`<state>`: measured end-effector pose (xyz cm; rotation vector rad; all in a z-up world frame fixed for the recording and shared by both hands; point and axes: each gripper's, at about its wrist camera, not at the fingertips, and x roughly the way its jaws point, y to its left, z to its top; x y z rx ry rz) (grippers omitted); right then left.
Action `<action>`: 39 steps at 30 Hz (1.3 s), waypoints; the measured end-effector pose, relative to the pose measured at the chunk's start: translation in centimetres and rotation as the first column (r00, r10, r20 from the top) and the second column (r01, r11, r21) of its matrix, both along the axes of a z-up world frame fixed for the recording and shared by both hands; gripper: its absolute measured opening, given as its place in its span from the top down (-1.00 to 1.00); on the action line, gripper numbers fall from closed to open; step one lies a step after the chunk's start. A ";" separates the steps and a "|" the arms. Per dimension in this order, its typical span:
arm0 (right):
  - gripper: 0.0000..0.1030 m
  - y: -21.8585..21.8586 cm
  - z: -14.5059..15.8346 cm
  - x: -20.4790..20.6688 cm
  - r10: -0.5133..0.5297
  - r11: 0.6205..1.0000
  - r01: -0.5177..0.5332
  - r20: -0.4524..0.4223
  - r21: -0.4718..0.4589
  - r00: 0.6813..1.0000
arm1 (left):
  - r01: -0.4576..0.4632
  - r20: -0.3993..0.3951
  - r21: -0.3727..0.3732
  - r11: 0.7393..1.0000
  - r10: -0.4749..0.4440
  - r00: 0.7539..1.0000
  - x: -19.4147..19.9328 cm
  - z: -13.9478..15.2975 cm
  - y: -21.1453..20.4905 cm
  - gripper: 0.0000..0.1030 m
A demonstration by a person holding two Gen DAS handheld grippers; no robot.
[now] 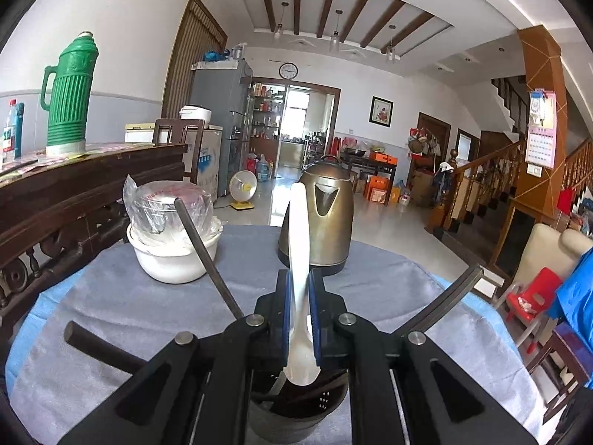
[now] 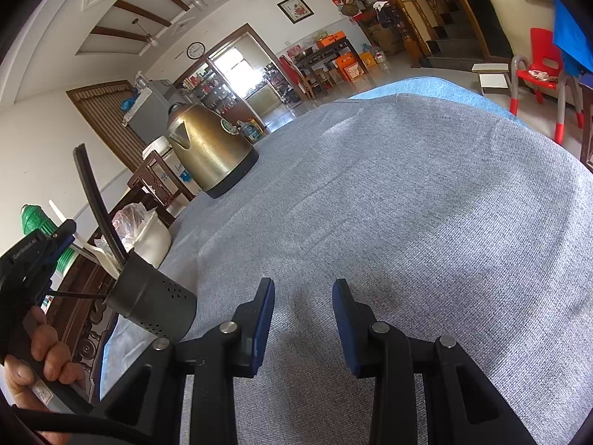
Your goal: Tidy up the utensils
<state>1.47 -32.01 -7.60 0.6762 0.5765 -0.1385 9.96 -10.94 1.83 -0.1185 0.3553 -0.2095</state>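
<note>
My left gripper [image 1: 299, 275] is shut on a white spoon [image 1: 298, 222], gripped at mid-length, with its handle pointing up and away. The spoon's bowl hangs just over the mouth of a dark perforated metal utensil holder [image 1: 296, 419]. Three dark utensil handles [image 1: 207, 259] fan out of that holder. In the right wrist view the holder [image 2: 155, 304] stands at the cloth's left edge, with the left gripper [image 2: 63, 237] and the spoon [image 2: 97, 256] above it and a hand [image 2: 40, 352] holding the tool. My right gripper [image 2: 304, 285] stands open over bare grey cloth [image 2: 407, 204], nothing between its fingers.
A brass-coloured kettle [image 1: 322, 218] stands beyond the holder. A white bowl holding plastic-wrapped cups [image 1: 174, 256] sits to its left. A dark wooden sideboard [image 1: 74, 193] with a green thermos [image 1: 70, 96] borders the table's left side. A red chair [image 2: 541, 63] stands off the far right.
</note>
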 end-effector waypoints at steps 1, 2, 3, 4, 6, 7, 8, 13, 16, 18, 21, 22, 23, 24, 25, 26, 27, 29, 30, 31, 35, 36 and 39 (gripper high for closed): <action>0.30 0.0 0.0 0.0 0.001 1.000 -0.001 0.000 0.000 1.000 | 0.003 0.002 0.003 1.000 -0.003 1.000 -0.2 0.0 0.0 0.81; 0.30 0.0 0.0 0.0 0.000 1.000 0.000 -0.001 0.001 1.000 | 0.006 0.003 0.005 1.000 -0.006 1.000 -0.3 0.0 0.1 0.81; 0.30 0.0 0.0 0.0 0.000 1.000 0.000 -0.001 0.001 1.000 | 0.008 0.006 0.011 1.000 -0.008 1.000 -0.5 0.0 0.1 0.81; 0.30 0.0 0.0 0.0 0.000 1.000 0.000 -0.001 0.000 1.000 | 0.006 0.012 0.018 1.000 -0.007 1.000 -0.7 0.0 0.1 0.81; 0.30 0.0 0.0 0.0 0.000 1.000 0.000 -0.002 0.000 1.000 | 0.014 0.014 0.027 1.000 -0.015 1.000 -0.9 -0.1 0.1 0.81; 0.30 0.0 0.0 0.0 -0.001 1.000 0.001 -0.002 0.001 1.000 | 0.017 0.012 0.035 0.999 -0.018 1.000 -1.0 -0.2 0.1 0.81; 0.30 0.0 0.0 0.0 0.000 1.000 0.000 -0.002 0.001 1.000 | 0.016 0.013 0.045 0.999 -0.016 1.000 -1.0 -0.4 0.1 0.81; 0.30 -0.1 0.0 -0.1 0.000 1.000 0.000 -0.003 0.001 1.000 | 0.007 0.005 0.072 0.997 -0.007 1.000 -0.9 -1.2 0.0 0.81; 0.30 -0.1 0.0 -0.1 0.000 1.000 0.000 -0.004 0.000 1.000 | 0.012 0.005 0.081 0.997 -0.013 1.000 -0.9 -1.2 -0.1 0.81; 0.30 -0.1 -0.1 -0.1 0.001 1.000 -0.001 -0.004 0.000 1.000 | 0.024 -0.002 0.082 0.996 -0.024 1.000 -0.9 -1.4 -0.1 0.81; 0.30 -0.2 -0.1 -0.1 0.000 1.000 0.000 -0.004 0.000 1.000 | 0.043 -0.007 0.086 0.995 -0.042 0.999 -1.0 -1.5 0.0 0.79; 0.30 -0.2 -0.1 -0.2 -0.001 1.000 0.001 -0.005 0.000 1.000 | 0.049 -0.010 0.086 0.995 -0.048 0.999 -1.1 -1.4 -0.1 0.79; 0.30 -0.2 -0.1 -0.2 -0.002 1.000 0.002 -0.005 0.000 1.000 | 0.050 -0.010 0.090 0.995 -0.049 0.999 -1.1 -1.4 -0.1 0.79; 0.30 -0.2 -0.1 -0.2 -0.002 1.000 0.002 -0.005 0.000 1.000 | 0.048 -0.011 0.096 0.994 -0.047 0.999 -1.2 -1.4 -0.1 0.79; 0.30 -0.2 -0.1 -0.2 -0.002 1.000 0.002 -0.006 0.000 1.000 | 0.051 -0.013 0.094 0.994 -0.050 0.999 -1.3 -1.3 0.0 0.79; 0.30 -0.1 0.0 -0.1 -0.002 1.000 0.002 -0.006 0.000 1.000 | 0.055 -0.015 0.090 0.994 -0.054 0.998 -1.5 -1.2 0.1 0.79; 0.30 -0.2 0.0 -0.2 -0.003 1.000 0.003 -0.006 0.000 1.000 | 0.057 -0.014 0.089 0.994 -0.056 0.998 -1.6 -1.1 0.3 0.79; 0.30 -0.1 0.0 -0.1 -0.002 1.000 0.002 -0.007 -0.001 1.000 | 0.062 -0.007 0.098 0.993 -0.062 0.998 -2.2 -0.8 0.4 0.78; 0.30 -0.1 0.0 -0.2 -0.002 1.000 0.002 -0.007 -0.001 1.000 | 0.067 -0.006 0.110 0.992 -0.066 0.998 -2.6 -0.6 0.3 0.70; 0.30 -0.1 0.0 -0.2 -0.002 1.000 0.002 -0.007 -0.001 1.000 | 0.068 -0.004 0.129 0.989 -0.068 0.998 -3.0 -0.4 0.3 0.54; 0.30 -0.1 0.0 -0.1 -0.003 1.000 0.003 -0.007 -0.001 1.000 | 0.049 0.024 0.256 0.965 -0.056 0.998 -5.2 -0.1 -0.6 0.11; 0.30 -0.1 0.0 -0.1 -0.002 1.000 0.002 -0.006 -0.001 1.000 | 0.036 0.030 0.292 0.956 -0.047 0.998 -5.7 0.0 -0.8 -0.05; 0.30 0.0 -0.1 0.0 -0.002 1.000 0.002 -0.007 -0.001 1.000 | 0.051 0.029 0.355 0.934 -0.065 0.997 -7.3 0.0 -1.1 -0.20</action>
